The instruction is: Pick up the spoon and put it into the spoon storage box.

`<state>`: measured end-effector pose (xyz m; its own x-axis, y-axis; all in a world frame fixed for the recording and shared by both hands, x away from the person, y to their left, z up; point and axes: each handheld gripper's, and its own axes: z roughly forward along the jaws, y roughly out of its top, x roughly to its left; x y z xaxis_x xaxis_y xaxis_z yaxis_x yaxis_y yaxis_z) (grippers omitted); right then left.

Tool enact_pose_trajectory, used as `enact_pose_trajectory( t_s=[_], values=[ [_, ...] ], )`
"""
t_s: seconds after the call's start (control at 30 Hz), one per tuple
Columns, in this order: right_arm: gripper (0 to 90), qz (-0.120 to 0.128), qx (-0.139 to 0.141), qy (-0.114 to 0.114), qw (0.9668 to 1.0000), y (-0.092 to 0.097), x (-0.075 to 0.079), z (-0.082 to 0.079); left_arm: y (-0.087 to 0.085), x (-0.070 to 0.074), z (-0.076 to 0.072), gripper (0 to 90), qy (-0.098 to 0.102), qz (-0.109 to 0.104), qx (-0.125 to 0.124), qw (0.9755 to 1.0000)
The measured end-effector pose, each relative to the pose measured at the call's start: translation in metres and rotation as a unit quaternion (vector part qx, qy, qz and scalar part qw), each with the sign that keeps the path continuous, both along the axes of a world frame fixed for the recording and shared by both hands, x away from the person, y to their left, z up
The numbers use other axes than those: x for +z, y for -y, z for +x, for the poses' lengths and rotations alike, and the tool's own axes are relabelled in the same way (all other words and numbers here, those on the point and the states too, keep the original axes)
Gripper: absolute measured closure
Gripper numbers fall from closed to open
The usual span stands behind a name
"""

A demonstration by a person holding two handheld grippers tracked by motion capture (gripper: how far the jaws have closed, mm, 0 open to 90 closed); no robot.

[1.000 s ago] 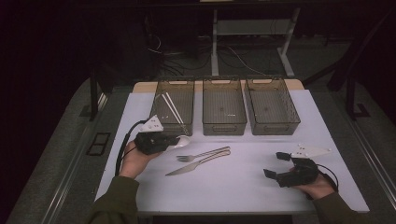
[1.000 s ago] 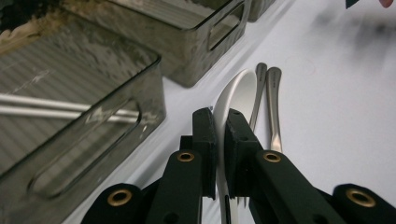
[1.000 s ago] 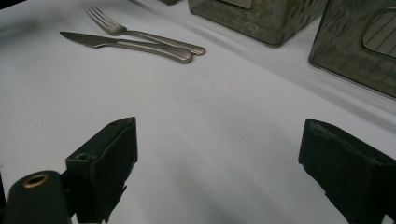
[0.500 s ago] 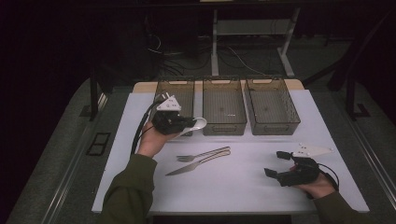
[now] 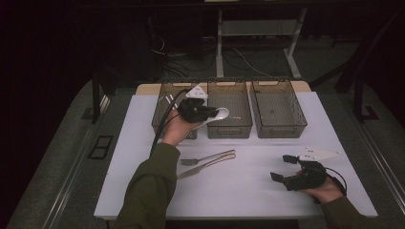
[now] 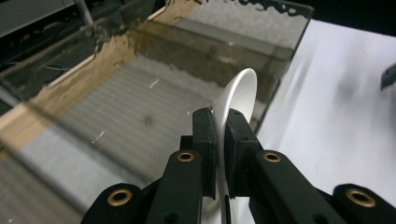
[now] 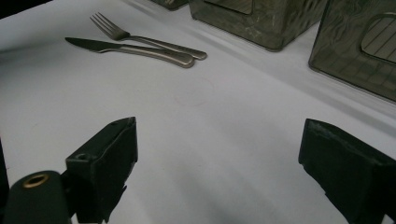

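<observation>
Over the left bin [image 5: 174,107], a white spoon [image 5: 218,114] is clenched by its handle between the jaws of the left gripper [image 5: 206,112], bowl pointing toward the middle bin [image 5: 230,109]. From the left gripper view, the spoon [image 6: 238,100] stands on edge between the pads, above the ribbed floor of the left bin [image 6: 116,112]. Nearer the person, a fork [image 5: 207,158] and knife [image 5: 205,166] lie side by side on the white table [image 5: 248,191], touching or nearly so; the right bin [image 5: 278,107] stands well apart. The right gripper [image 5: 285,168] rests low at the table's right with its jaws spread wide and nothing between them.

Risks, as judged: the narrow edge-on grip may let the spoon pivot or slip; released here, its bowl could catch the wall shared with the middle bin and land in the wrong one or outside.
</observation>
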<state>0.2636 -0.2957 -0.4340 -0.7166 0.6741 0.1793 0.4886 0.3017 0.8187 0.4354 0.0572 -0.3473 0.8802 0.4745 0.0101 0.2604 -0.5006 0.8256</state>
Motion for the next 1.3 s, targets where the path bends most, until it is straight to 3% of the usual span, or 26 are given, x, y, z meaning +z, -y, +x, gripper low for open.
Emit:
enact_pose_trajectory(
  t_s=[0.13,0.27,0.53,0.67,0.73,0.9,1.0,1.07,1.3],
  values=[
    [11.6,0.001,0.001,0.002,1.0,0.0,0.0,0.0,0.021,0.002,0.012,83.5,0.003,0.013,-0.011,0.9999],
    [11.7,0.003,0.002,0.001,1.0,0.0,0.001,-0.001,0.04,-0.002,0.022,83.4,-0.001,0.007,-0.008,0.9999],
    [11.6,0.006,0.003,0.005,1.0,0.001,0.001,-0.002,0.063,-0.017,0.034,83.3,-0.011,0.023,-0.011,0.9996],
    [11.7,0.006,0.003,0.004,1.0,0.001,0.001,-0.002,0.065,-0.024,0.036,82.2,-0.02,0.037,-0.01,0.9991],
    [11.7,0.005,0.004,0.005,1.0,0.001,0.001,-0.002,0.065,-0.025,0.035,78.5,-0.014,0.046,-0.011,0.9988],
    [11.7,0.004,0.004,0.005,1.0,0.001,0.001,-0.002,0.061,-0.021,0.033,71.8,-0.014,0.023,-0.004,0.9996],
    [11.7,0.005,0.003,0.004,1.0,0.001,0.001,-0.002,0.057,-0.017,0.03,67.5,-0.008,0.023,-0.01,0.9997],
    [11.7,0.006,0.003,0.003,1.0,0.001,0.001,-0.001,0.054,-0.015,0.025,65.0,-0.015,0.008,-0.002,0.9999],
    [11.7,0.005,0.001,0.001,1.0,0.0,0.001,-0.001,0.032,-0.01,0.004,55.8,-0.024,-0.013,-0.001,0.9996]
  ],
)
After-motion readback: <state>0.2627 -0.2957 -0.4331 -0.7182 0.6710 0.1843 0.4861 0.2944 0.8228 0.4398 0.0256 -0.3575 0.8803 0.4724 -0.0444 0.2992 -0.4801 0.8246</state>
